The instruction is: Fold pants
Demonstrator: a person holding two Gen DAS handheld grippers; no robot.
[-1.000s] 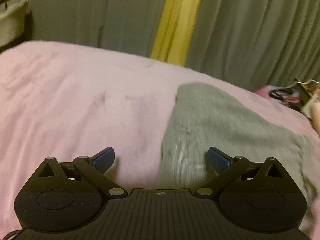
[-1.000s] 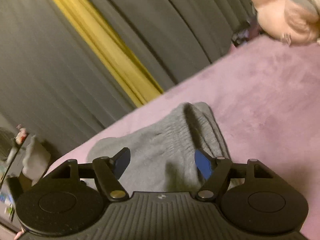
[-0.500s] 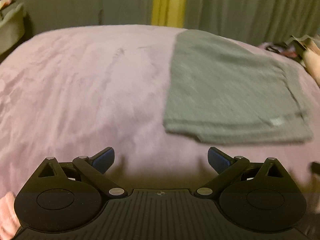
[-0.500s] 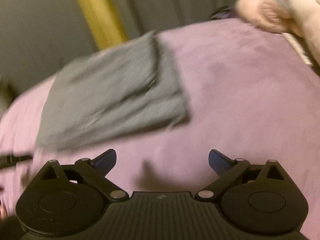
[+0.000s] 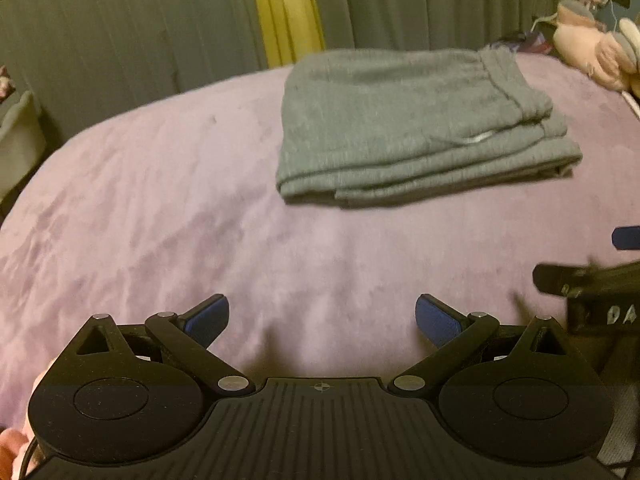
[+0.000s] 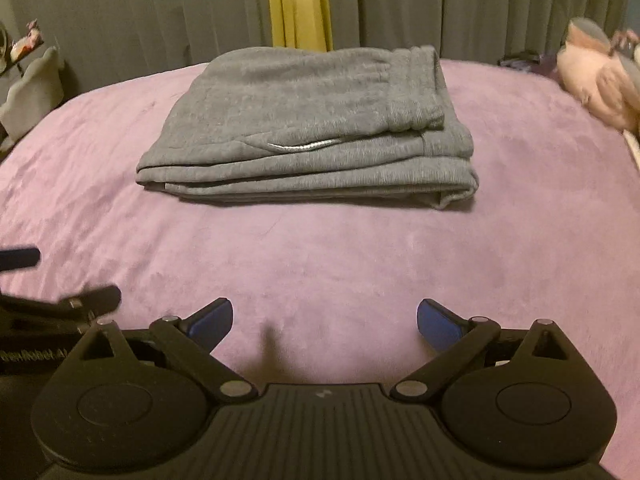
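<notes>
Claws [image 5: 322,318] [image 6: 325,322] angled down, agape, short of folded pants [image 6: 308,128].

A bed covered in a soft purple plush blanket [image 6: 360,264] carries grey ribbed-knit pants [image 6: 312,128], folded into a flat stack, lying well ahead of the tool. A pink stuffed toy [image 6: 600,80] rests far ahead to the right.

Both wrist cameras look forward and down across the purple bedspread [image 5: 200,220] toward the curtains [image 6: 480,8], set back from the folded grey pants [image 6: 308,128], which both views share.
</notes>
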